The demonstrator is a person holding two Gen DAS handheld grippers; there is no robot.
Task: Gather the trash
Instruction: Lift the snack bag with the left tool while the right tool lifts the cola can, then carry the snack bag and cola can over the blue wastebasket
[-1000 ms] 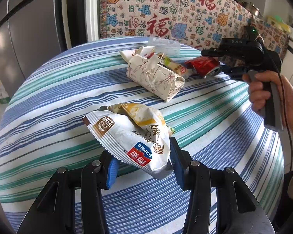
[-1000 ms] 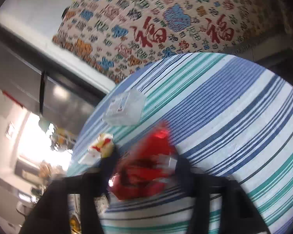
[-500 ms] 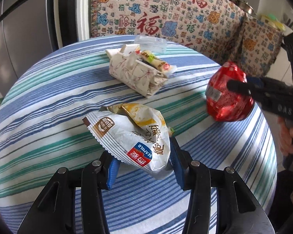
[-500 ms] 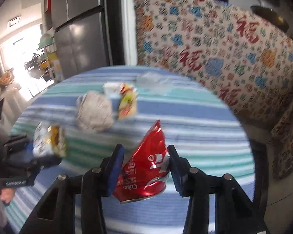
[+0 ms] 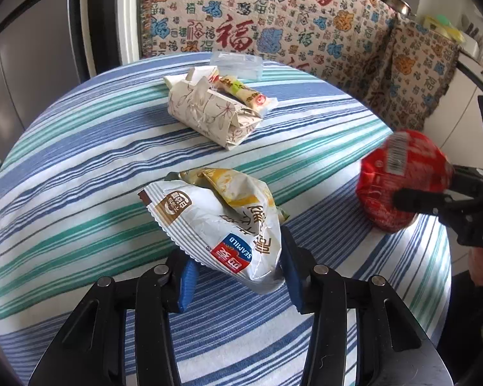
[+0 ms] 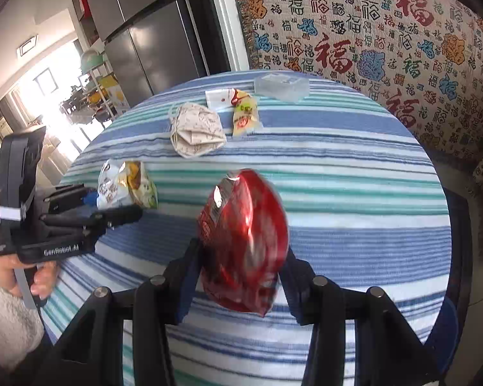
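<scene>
Cloth in blue, teal and white stripes (image 5: 80,167) is covering the round table, and a patterned fabric with red and blue Chinese characters (image 6: 386,41) is hanging behind it. Near the far edge a crumpled floral-print paper wrapper (image 5: 206,112) is lying beside a yellow-green snack sachet (image 5: 241,91), a small white packet (image 6: 218,98) and a clear plastic box (image 6: 281,87). Left gripper (image 5: 238,276) is clamping a white and yellow crinkled snack bag (image 5: 222,222) between its blue-padded fingers (image 5: 186,280), holding it above the cloth. Right gripper (image 6: 241,284) is squeezing a crushed red foil cola packet (image 6: 244,238) between its fingers, holding it over the near side of the table, well apart from the wrapper pile
</scene>
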